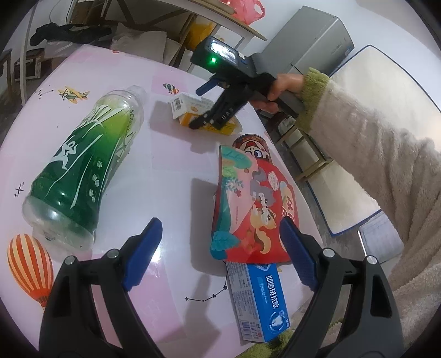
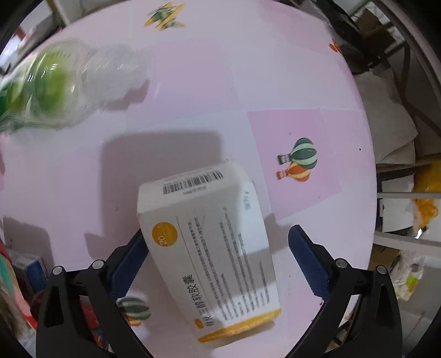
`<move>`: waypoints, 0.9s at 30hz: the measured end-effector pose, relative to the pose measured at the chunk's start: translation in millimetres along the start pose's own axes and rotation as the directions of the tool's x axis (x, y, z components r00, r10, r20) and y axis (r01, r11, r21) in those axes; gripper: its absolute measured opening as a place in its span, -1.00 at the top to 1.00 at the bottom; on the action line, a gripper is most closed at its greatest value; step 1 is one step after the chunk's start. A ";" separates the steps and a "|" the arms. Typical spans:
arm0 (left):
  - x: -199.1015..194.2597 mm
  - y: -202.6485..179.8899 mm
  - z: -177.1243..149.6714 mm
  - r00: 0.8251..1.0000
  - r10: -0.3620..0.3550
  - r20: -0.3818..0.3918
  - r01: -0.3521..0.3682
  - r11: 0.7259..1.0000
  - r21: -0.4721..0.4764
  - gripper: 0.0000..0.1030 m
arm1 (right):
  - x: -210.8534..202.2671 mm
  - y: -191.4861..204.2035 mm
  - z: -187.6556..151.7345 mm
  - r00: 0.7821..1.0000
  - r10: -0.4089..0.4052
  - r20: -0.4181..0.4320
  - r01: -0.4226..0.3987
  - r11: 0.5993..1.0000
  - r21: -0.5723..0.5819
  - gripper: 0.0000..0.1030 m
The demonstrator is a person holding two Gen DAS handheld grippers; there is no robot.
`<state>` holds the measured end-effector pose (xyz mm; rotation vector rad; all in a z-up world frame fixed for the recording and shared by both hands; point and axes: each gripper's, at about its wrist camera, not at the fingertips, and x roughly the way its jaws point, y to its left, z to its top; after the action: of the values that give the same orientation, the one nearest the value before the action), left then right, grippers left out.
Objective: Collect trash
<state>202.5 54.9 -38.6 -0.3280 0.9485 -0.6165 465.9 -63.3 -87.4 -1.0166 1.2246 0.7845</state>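
A white and yellow medicine box (image 2: pixel 212 247) lies on the pink table (image 2: pixel 193 82) between the open fingers of my right gripper (image 2: pixel 217 256); the left finger touches it, the right one stands apart. In the left wrist view the right gripper (image 1: pixel 204 121) is down over the same box (image 1: pixel 190 108). My left gripper (image 1: pixel 220 253) is open and empty above the table. A green-labelled plastic bottle (image 1: pixel 82 170) lies to its left. A red snack bag (image 1: pixel 248 203) and a blue toothpaste box (image 1: pixel 259 300) lie by its right finger.
The table edge (image 1: pixel 289 165) runs close on the right past the bag. Beyond it are a grey appliance (image 1: pixel 308 46), a white board (image 1: pixel 386 110) and clutter on the floor. A wooden desk (image 1: pixel 220 19) stands at the back.
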 end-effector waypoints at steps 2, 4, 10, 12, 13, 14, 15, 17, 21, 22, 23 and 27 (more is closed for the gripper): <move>2.4 0.0 0.3 1.000 0.002 -0.003 -0.002 1.000 0.000 -0.60 | 2.7 -6.0 0.0 0.999 0.033 0.018 -0.034 0.998 0.057 -0.87; 4.0 -0.4 -2.2 1.000 0.001 -0.008 -0.001 1.000 -0.008 -0.60 | 4.3 -11.5 -4.1 0.997 0.070 0.042 -0.074 0.990 0.116 -0.79; 0.8 4.8 -4.7 1.000 0.006 0.000 -0.006 0.999 -0.038 -0.61 | -15.3 -26.9 -22.8 0.985 0.013 0.174 -0.071 0.942 0.329 -0.44; -3.2 7.6 -9.8 1.000 0.015 0.011 -0.014 0.999 -0.046 -0.61 | -30.8 -30.6 -33.2 0.976 -0.058 0.212 -0.034 0.913 0.407 -0.43; -5.2 9.1 -11.8 1.000 0.017 0.014 -0.017 0.999 -0.045 -0.61 | -41.2 -31.6 -39.4 0.968 -0.096 0.231 -0.017 0.896 0.444 -0.43; -6.7 9.3 -14.6 1.000 0.019 0.017 -0.018 0.999 -0.045 -0.61 | -52.4 -32.6 -46.1 0.960 -0.140 0.244 0.006 0.877 0.480 -0.43; -8.0 9.0 -17.3 1.000 0.021 0.017 -0.020 0.999 -0.045 -0.60 | -71.4 -32.8 -57.3 0.945 -0.199 0.259 0.032 0.846 0.532 -0.43; -10.7 7.0 -24.6 1.000 0.023 0.012 -0.022 0.999 -0.041 -0.60 | -104.9 -27.4 -80.0 0.916 -0.271 0.297 0.045 0.803 0.594 -0.43; -16.0 -1.5 -36.3 1.000 0.016 0.010 -0.016 1.000 -0.017 -0.60 | -184.3 -4.3 -141.6 0.828 -0.408 0.385 0.012 0.699 0.715 -0.43; -16.9 -4.6 -39.9 1.000 0.010 0.008 -0.010 1.000 -0.009 -0.61 | -209.0 12.8 -164.8 0.799 -0.439 0.410 -0.015 0.668 0.744 -0.43; -17.6 -6.7 -42.4 1.000 0.006 0.005 -0.006 1.000 -0.003 -0.60 | -218.4 17.2 -176.0 0.786 -0.453 0.421 -0.031 0.651 0.758 -0.43; -13.7 -12.3 -46.1 1.000 -0.015 -0.022 0.015 1.000 -0.004 -0.60 | -247.5 73.3 -236.0 0.763 -0.480 0.433 -0.097 0.577 0.811 -0.43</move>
<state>153.9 53.9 -48.7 -0.3329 0.9696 -0.6331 264.0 -244.7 133.3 -0.0759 0.6936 0.2376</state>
